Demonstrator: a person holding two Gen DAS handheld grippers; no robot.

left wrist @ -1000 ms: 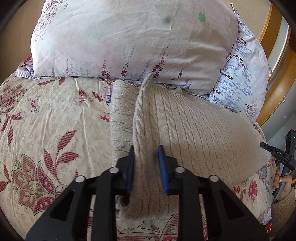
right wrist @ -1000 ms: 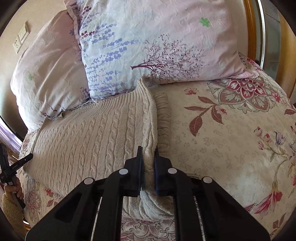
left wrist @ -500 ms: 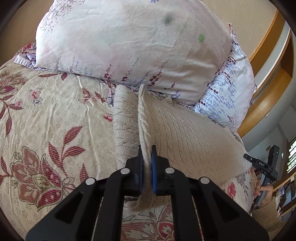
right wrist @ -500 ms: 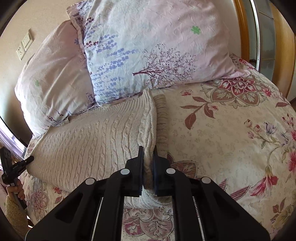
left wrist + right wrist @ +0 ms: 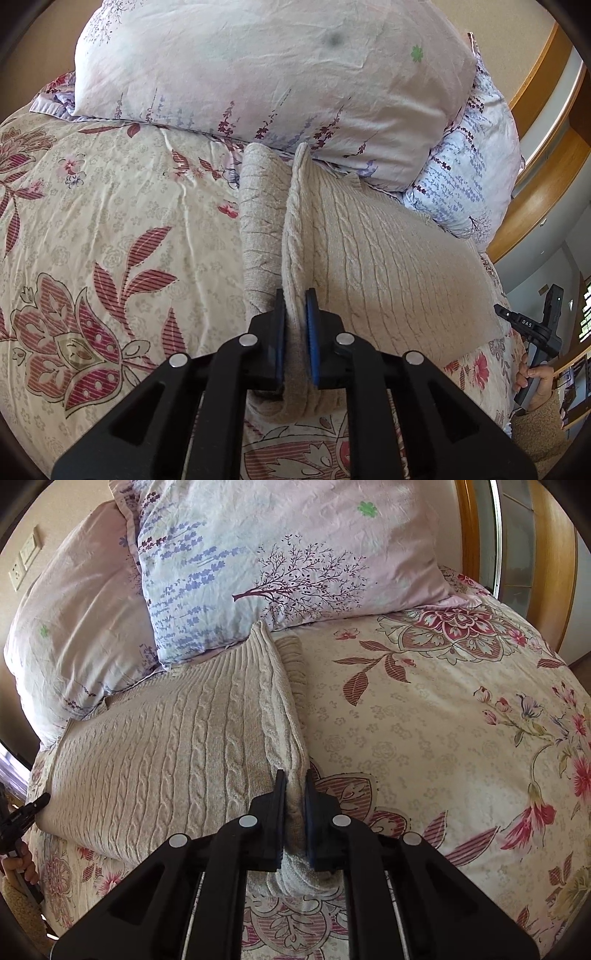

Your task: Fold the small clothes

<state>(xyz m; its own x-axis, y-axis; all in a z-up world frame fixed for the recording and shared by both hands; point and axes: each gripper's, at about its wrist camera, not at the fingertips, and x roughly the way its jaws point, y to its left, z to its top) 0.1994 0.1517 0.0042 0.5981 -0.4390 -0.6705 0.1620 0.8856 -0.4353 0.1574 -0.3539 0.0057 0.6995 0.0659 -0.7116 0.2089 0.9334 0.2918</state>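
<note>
My left tongs (image 5: 294,306) and right tongs (image 5: 294,786), jaws easing apart, pinch the cream sweater (image 5: 388,266) on the floral bed (image 5: 110,221); pillows (image 5: 258,70) at twelve o'clock.

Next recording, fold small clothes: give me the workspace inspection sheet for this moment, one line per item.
Surface: bed with a floral quilt, lightly creased.
Job's things: beige cable-knit sweater spread on the quilt, its top against the pillows; each side edge pinched up into a ridge.
Clutter: two floral pillows at the head of the bed.
Grippers: left gripper has the sweater's left edge between its pads, jaws opening; right gripper has the right edge between its pads, jaws opening.
Cables: nothing seen.
Surroundings: wooden frame, wall sockets, person's hand on the other gripper's handle.
</note>
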